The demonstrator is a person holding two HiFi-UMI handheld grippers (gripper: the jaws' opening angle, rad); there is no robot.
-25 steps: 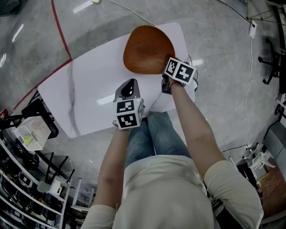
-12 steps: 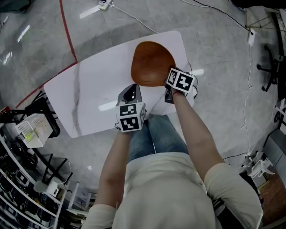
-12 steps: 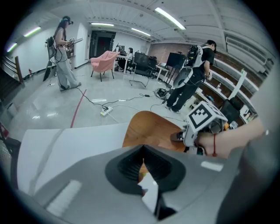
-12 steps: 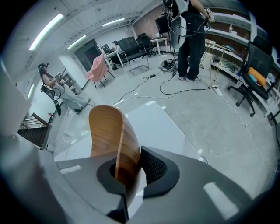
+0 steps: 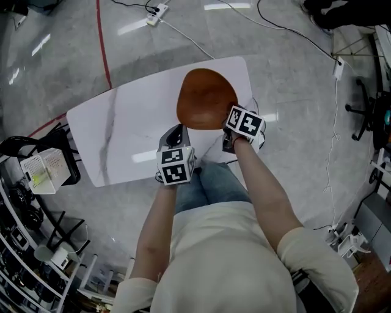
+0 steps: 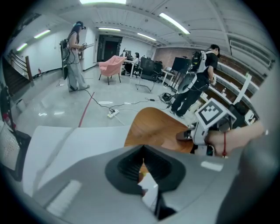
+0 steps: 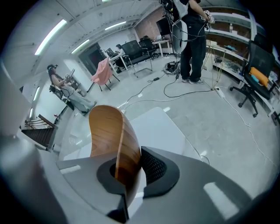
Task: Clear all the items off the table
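Upper centre of the head view: the wooden bowl [image 5: 206,98] over the white table [image 5: 122,134] — rim clamped in the right gripper [image 7: 127,168]. Left gripper [image 6: 142,159] just beside it — jaws together, empty.

Place: open-plan lab or workshop.
Floor: polished grey floor [image 5: 293,79], red tape line [image 5: 104,55], loose cables [image 5: 333,140], power strip [image 5: 157,10].
Ceiling: long strip lights [image 6: 174,22].
Furniture: equipment shelves [image 5: 36,244], desks with monitors [image 6: 151,68], office chair [image 7: 258,74], pink armchair [image 6: 111,66].
Occupants: standing people [image 6: 74,57] wearing gear (details too small).
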